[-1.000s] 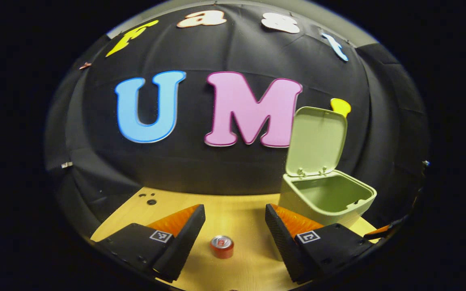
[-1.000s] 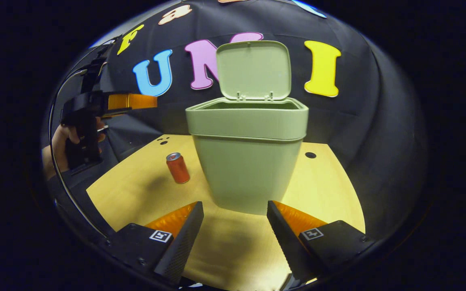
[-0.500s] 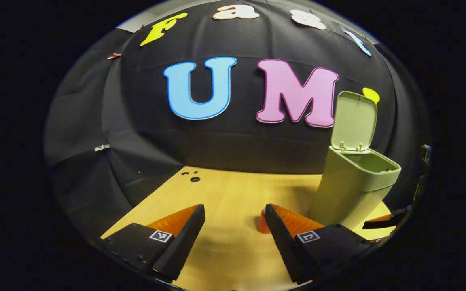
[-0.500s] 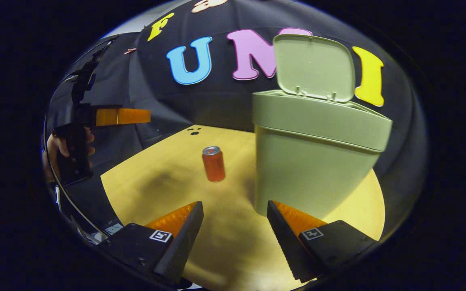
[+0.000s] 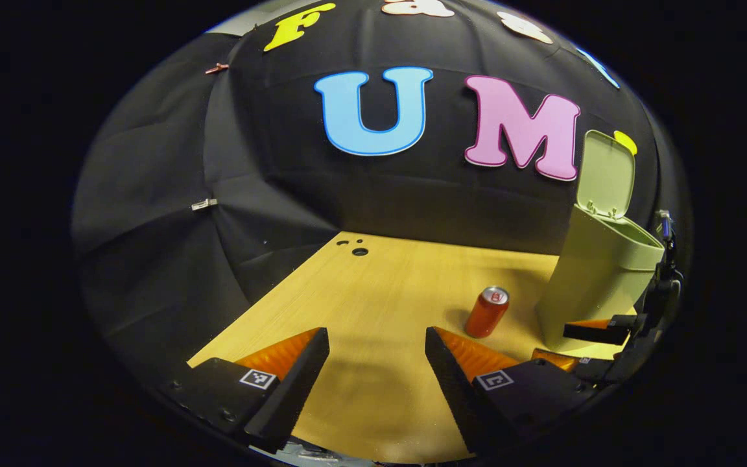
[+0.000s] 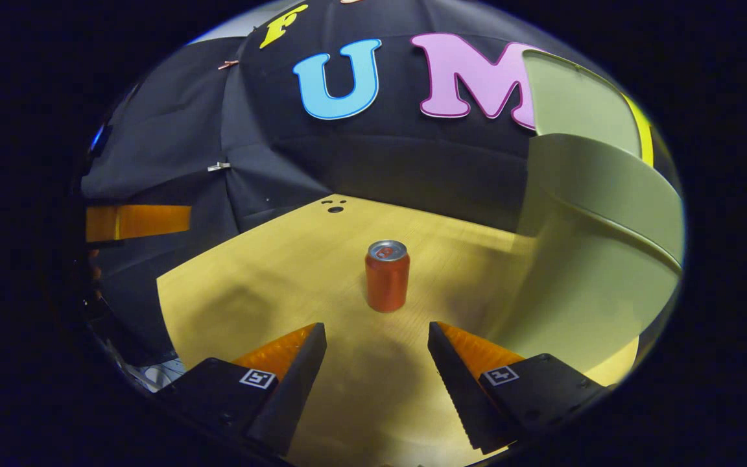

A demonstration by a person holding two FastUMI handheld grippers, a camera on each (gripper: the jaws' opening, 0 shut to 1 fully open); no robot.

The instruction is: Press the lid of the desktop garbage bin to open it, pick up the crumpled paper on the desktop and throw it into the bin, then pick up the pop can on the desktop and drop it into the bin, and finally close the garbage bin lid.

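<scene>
Lining up on the red aluminium pop can [image 6: 387, 275]

My right gripper [image 6: 377, 363] and left gripper [image 5: 377, 363] had fingers spread, empty; a skewed approach could topple it.

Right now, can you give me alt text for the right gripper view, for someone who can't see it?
A red pop can stands upright on the wooden desktop, straight ahead of the right hand-held gripper, whose fingers are open and empty. The green garbage bin rises close on the right, its lid raised.
</scene>
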